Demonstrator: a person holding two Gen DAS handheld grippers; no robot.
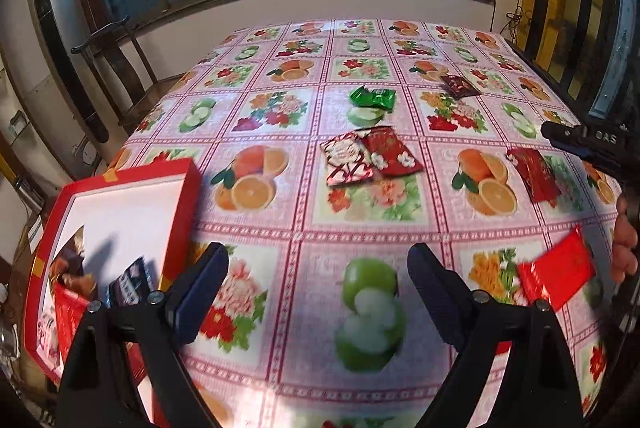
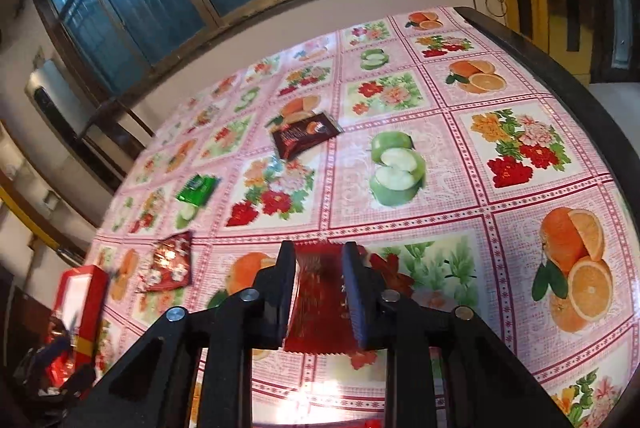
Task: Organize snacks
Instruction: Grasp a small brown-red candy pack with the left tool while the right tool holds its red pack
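Worktop (image 1: pixel 304 228) under a fruit-and-flower oilcloth is filling both views, snack packets scattered across it.

Red gift box (image 1: pixel 120 228), white-lined, is sitting at the worktop edge just left of the left gripper's (image 1: pixel 318 292) jaws; a few packets are already lying inside, partly hidden by the jaw.

Left gripper is hovering over a printed green apple, jaws spread wide, nothing between them.

Right gripper (image 2: pixel 319 288) is clamping a red foil packet (image 2: pixel 320 300) by its middle, jaws closed on it, crimped ends sticking out ahead of and behind the pads. Whether the packet is lifted off the cloth, cannot tell.

Ahead of the left jaws, well apart: two overlapping packets, red-and-white (image 1: pixel 347 163) and red (image 1: pixel 390 149); beyond them a green candy packet (image 1: pixel 372 95); far right a dark brown packet (image 1: pixel 460 85). Another red packet (image 1: pixel 534 173) is lying ahead and to the right; a bright red one (image 1: pixel 560 274) is showing just right of the left jaws, probably the held one.

Judgement: step in hand is carrying the gripped packet to the box. Foil is slippery and soft, so keep the squeeze steady, travel level, release only once over the white lining. Left gripper is well placed to take the overlapping pair; pinch the upper one at an edge to avoid dragging both.
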